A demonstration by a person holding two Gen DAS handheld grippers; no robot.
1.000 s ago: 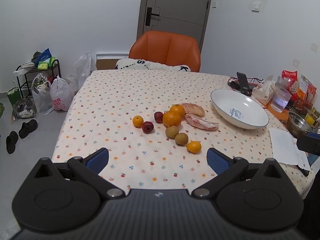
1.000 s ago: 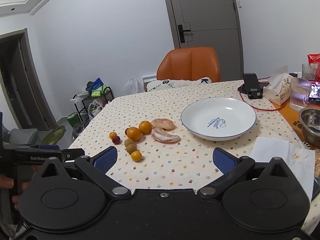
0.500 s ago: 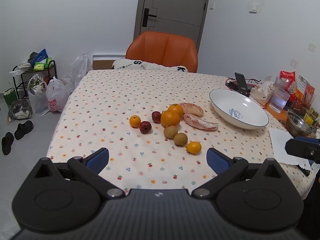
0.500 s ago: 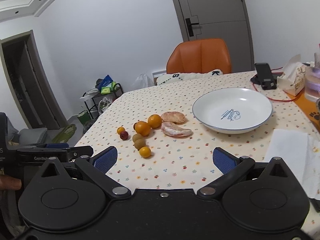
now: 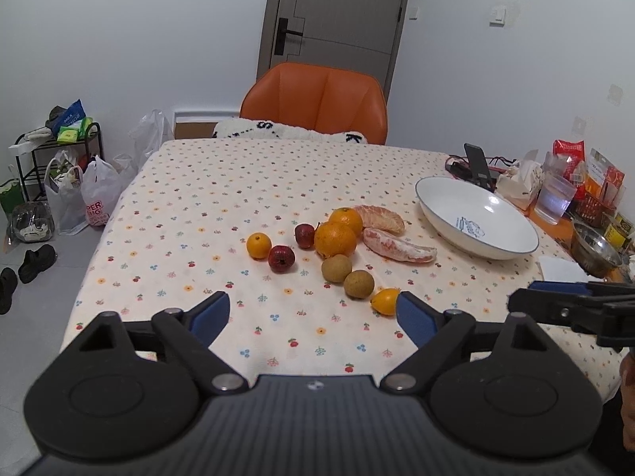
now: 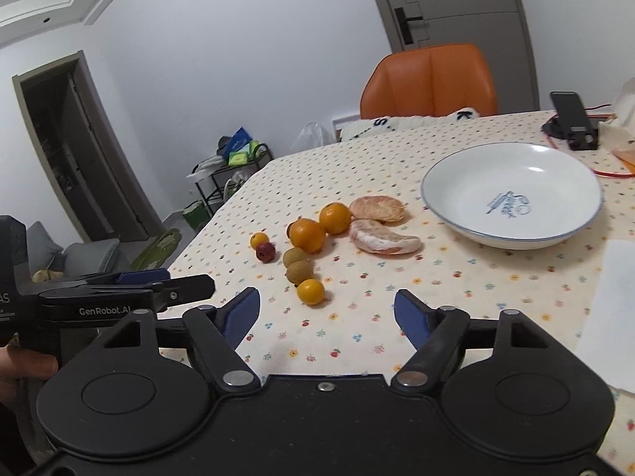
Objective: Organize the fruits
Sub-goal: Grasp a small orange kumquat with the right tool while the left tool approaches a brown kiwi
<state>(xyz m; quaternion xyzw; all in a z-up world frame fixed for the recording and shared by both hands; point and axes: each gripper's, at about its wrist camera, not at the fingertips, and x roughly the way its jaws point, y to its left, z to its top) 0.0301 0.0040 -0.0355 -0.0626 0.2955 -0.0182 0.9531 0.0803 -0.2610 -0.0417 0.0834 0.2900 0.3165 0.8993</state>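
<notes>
Small orange [image 5: 385,300] partly behind a gripper finger; steel bowl [image 5: 595,249] cut by the edge.

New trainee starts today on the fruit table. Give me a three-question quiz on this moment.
1. True or false: the bowl already holds fruit.
2. How many peeled citrus pieces lie on the tablecloth?
3. The small orange fruit nearest both grippers is: A) in the bowl, B) at the near end of the cluster, C) gripped.

Key:
1. False; it is empty.
2. Two.
3. B. Jaws of the left gripper and right gripper are open and empty.
</notes>
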